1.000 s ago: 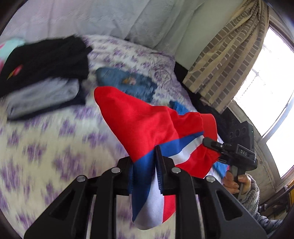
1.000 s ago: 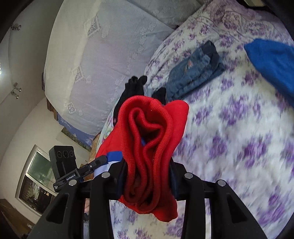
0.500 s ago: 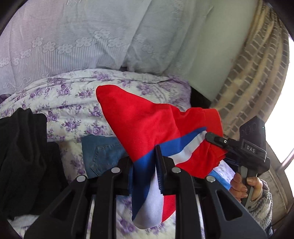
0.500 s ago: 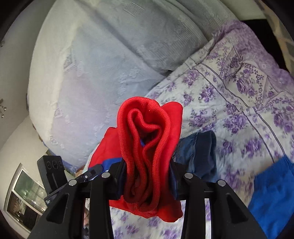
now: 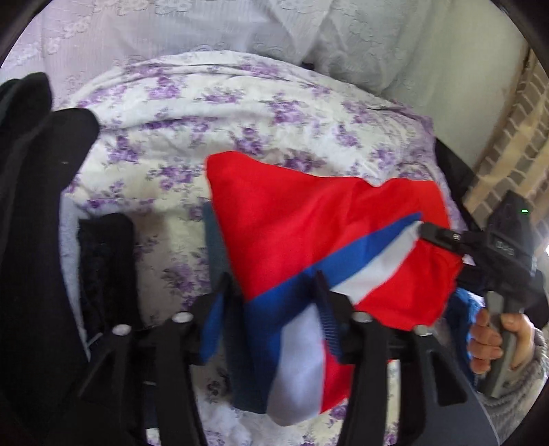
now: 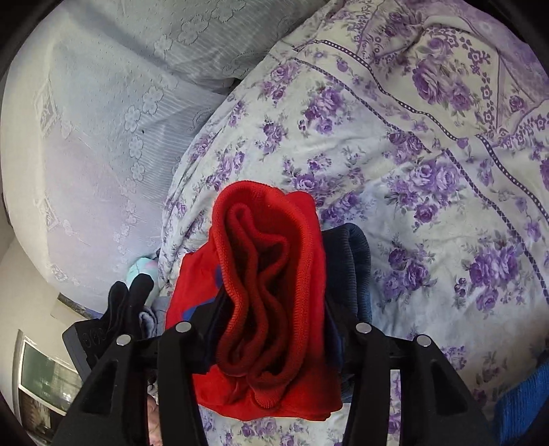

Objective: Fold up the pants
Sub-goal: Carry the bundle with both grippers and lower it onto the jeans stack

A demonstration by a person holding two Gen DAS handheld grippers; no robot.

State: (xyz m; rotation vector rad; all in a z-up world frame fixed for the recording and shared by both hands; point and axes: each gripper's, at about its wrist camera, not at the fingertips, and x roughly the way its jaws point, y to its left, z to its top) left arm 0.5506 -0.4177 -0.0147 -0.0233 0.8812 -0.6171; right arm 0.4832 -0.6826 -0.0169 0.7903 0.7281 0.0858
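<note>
While your two grippers hang over the far end of the bed, the folded red pants with a blue and white side stripe (image 5: 302,226) are stretched between them above the white bedspread printed with purple flowers (image 5: 192,113).

Left gripper (image 5: 274,302): its jaws are opening. The striped blue and white edge of the pants passes between the two black fingers (image 5: 326,308) and hangs below them; there is a visible gap on the left side of the cloth. Whether the right finger touches the fabric cannot be told.

Right gripper (image 6: 271,329): its jaws are opening too. The bunched red ribbed waistband (image 6: 267,274) stands up between the fingers and fills most of the gap. In the left wrist view the same gripper (image 5: 435,236) sits at the right end of the pants, with your hand (image 5: 497,339) in a grey knit sleeve on its handle.

Surroundings: a folded pair of blue jeans (image 5: 216,247) lies on the bedspread directly under the pants. A stack of folded black clothes (image 5: 37,206) sits to the left. Pale lace-covered pillows (image 5: 171,31) stand at the far side. A bright blue knit garment (image 6: 525,405) lies at the near right.
</note>
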